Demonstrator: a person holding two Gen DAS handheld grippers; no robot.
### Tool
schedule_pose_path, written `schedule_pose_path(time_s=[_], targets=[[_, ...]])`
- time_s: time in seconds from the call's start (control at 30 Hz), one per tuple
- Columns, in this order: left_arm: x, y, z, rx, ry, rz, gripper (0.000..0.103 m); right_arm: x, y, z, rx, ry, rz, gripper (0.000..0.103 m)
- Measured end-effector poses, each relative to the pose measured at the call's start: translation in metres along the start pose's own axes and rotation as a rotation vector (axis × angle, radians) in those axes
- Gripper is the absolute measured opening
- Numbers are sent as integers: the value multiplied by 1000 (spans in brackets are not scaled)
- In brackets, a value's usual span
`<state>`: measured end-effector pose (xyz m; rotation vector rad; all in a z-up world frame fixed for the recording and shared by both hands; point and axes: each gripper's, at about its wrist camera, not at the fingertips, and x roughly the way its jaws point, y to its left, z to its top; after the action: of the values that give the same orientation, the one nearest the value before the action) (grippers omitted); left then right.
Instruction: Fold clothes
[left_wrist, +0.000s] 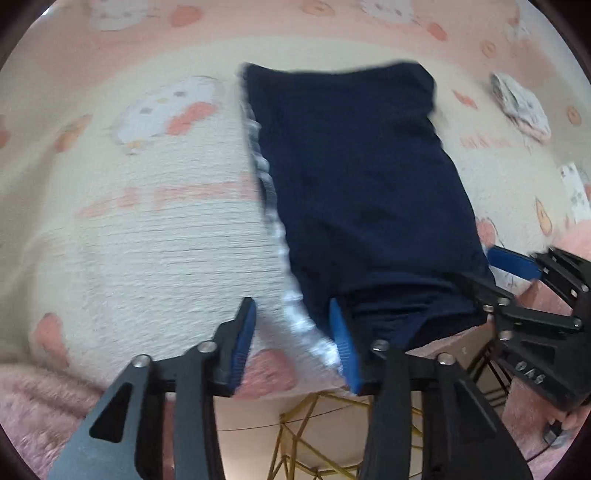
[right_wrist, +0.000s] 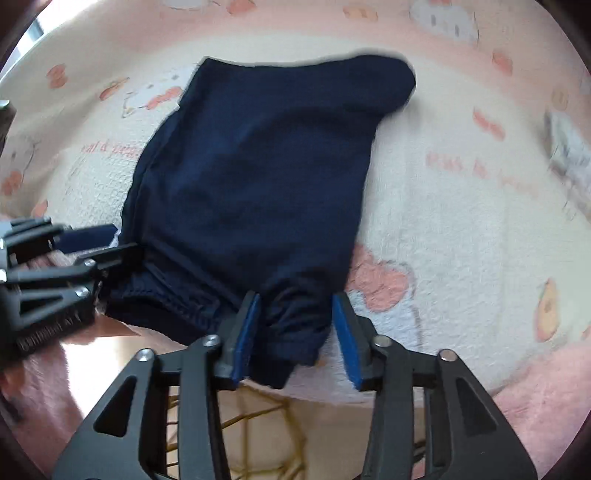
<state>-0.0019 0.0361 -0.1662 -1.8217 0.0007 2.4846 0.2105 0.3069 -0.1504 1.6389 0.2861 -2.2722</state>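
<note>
Left tool (left_wrist: 291, 332) in my left wrist view is spread wide, gripping nothing; its inner pad sits at the white-striped side of the navy shorts (left_wrist: 354, 192), which lie along the bed's near edge on a cream and pink cartoon-print blanket (left_wrist: 147, 240). The right tool (left_wrist: 517, 288) shows at the shorts' other near corner. A small white folded garment (left_wrist: 521, 105) rests well apart toward the far right.

My right wrist view has the right tool (right_wrist: 295, 332) also released, its pads straddling a bunched near corner of the shorts (right_wrist: 251, 177). I judge one lengthwise fold done and a crosswise fold left. Open blanket beyond the shorts gives room; the near edge drops off close behind both tools.
</note>
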Motion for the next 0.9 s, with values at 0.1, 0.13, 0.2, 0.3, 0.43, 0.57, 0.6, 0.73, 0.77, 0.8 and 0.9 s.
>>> schedule_pose_path(time_s=[0.1,0.13,0.2,0.3,0.43,0.57,0.6,0.73,0.77,0.8,0.9], targets=[[-17,9,0,-41,-47,-126,45,-20,-6,-5,32,-64,19,48],[-16,10,1,-54,-37,-173,45,-23,-8,-6,46,-81,30,53],[-7,9,1,-60,-7,-170,45,-18,-9,-9,71,-66,53,55],[10,18,-3,-65,52,-64,45,2,-17,-10,51,65,2,55],[-9,40,-4,-179,2,-157,45,-17,-34,-13,145,-19,96,59],[-9,53,-13,-269,48,-351,45,-26,-41,-19,195,-63,157,68],[-5,53,-16,-281,70,-375,45,-25,-38,-21,194,-37,176,68],[1,51,-26,-304,136,-441,45,-6,-18,15,146,32,189,68],[5,48,-25,-301,140,-429,45,-16,-12,13,133,25,168,68],[9,46,-25,-297,141,-415,45,-21,-6,11,116,9,144,68],[2,50,-28,-295,134,-385,45,-25,4,10,71,-23,90,68]])
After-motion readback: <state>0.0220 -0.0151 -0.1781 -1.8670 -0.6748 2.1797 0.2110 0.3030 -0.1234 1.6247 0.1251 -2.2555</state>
